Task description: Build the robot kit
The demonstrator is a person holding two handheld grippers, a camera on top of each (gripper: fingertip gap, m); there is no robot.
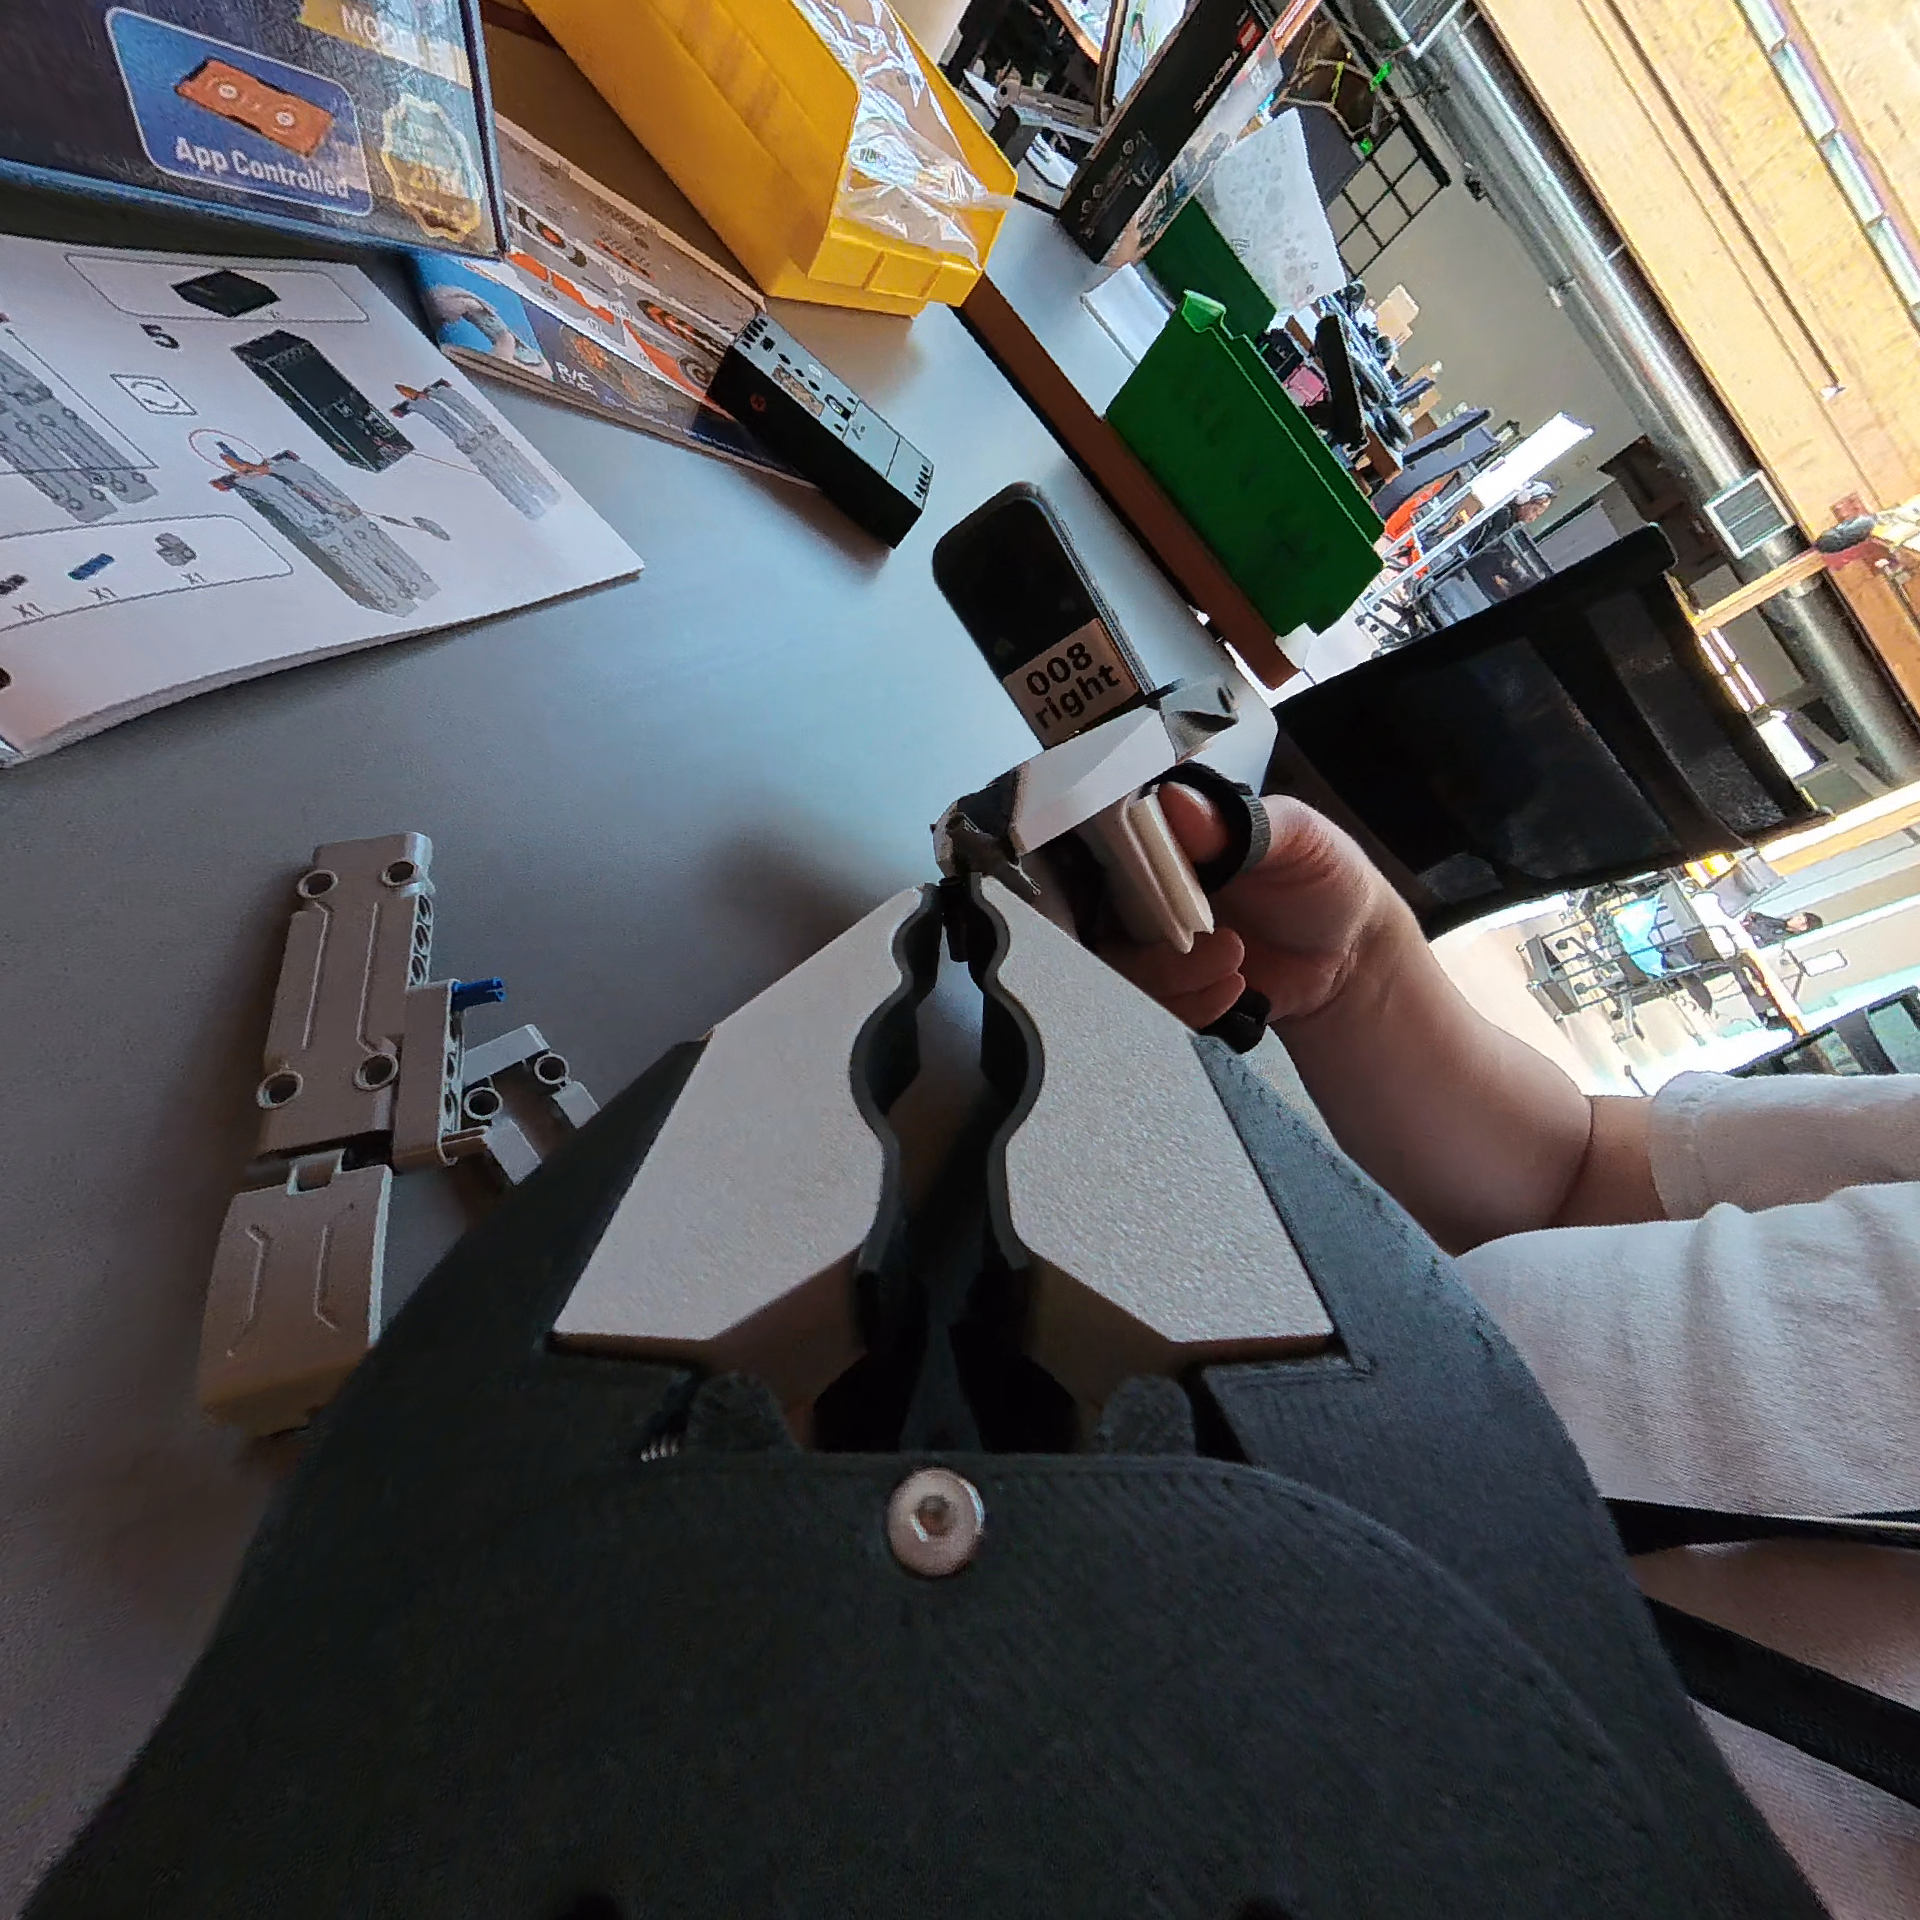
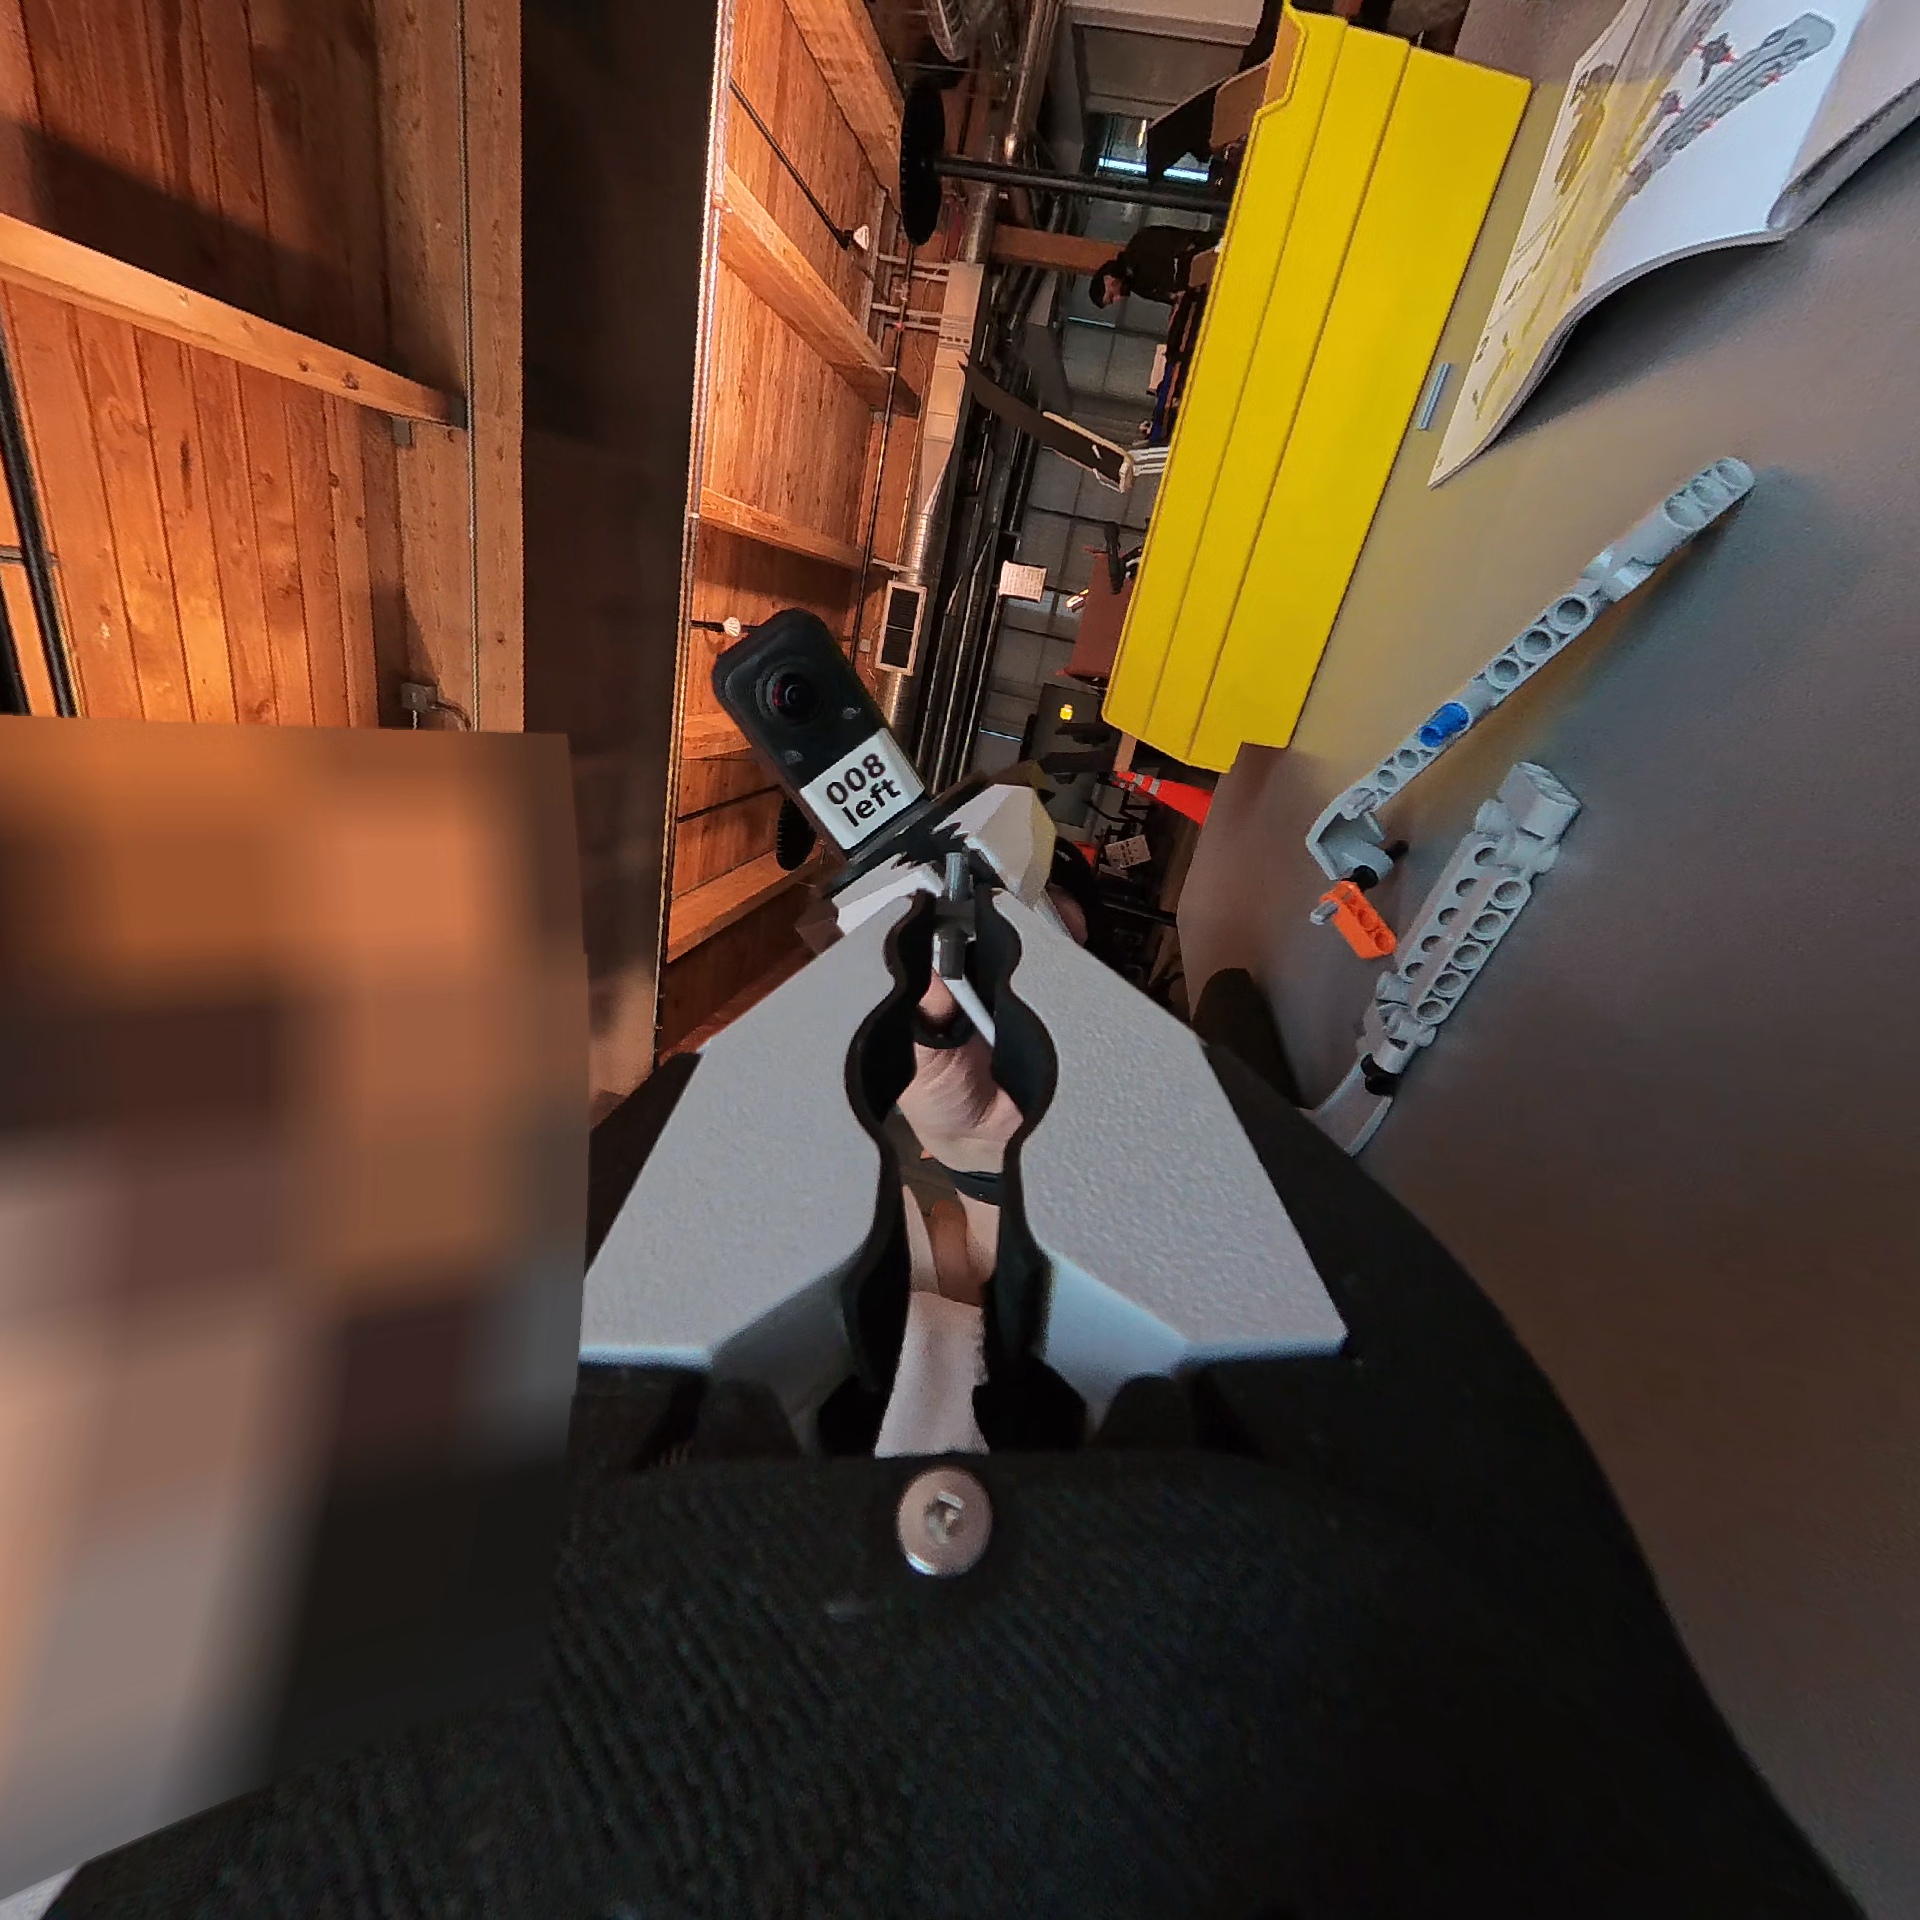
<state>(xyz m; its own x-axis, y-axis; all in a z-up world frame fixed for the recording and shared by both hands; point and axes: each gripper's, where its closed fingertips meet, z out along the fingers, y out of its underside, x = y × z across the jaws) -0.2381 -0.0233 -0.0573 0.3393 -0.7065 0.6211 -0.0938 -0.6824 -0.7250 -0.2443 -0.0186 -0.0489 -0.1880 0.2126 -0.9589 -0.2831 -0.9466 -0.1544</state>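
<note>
My left gripper [image 1: 954, 920] and my right gripper [image 2: 951, 940] meet tip to tip above the grey table [image 1: 675, 727]. Both are shut on one small grey pin piece [image 2: 953, 899], dark in the left wrist view [image 1: 956, 928]. A hand [image 1: 1278, 914] holds the right gripper [image 1: 982, 847]. The left gripper [image 2: 935, 847] faces me in the right wrist view. A grey building-block assembly [image 1: 332, 997] with a blue pin [image 1: 480, 989] lies on the table left of my left gripper. Grey holed beams [image 2: 1475, 883] with an orange connector [image 2: 1356, 923] lie right of my right gripper.
An open instruction booklet [image 1: 208, 468] [image 2: 1621, 208], printed boxes [image 1: 239, 104] and a black battery box [image 1: 821, 431] lie farther back. A yellow bin [image 1: 790, 135] [image 2: 1309, 416], a green bin [image 1: 1247, 488] and a black bin [image 1: 1538, 727] stand along the table's edge. Left and right tips are no more than a few centimetres apart.
</note>
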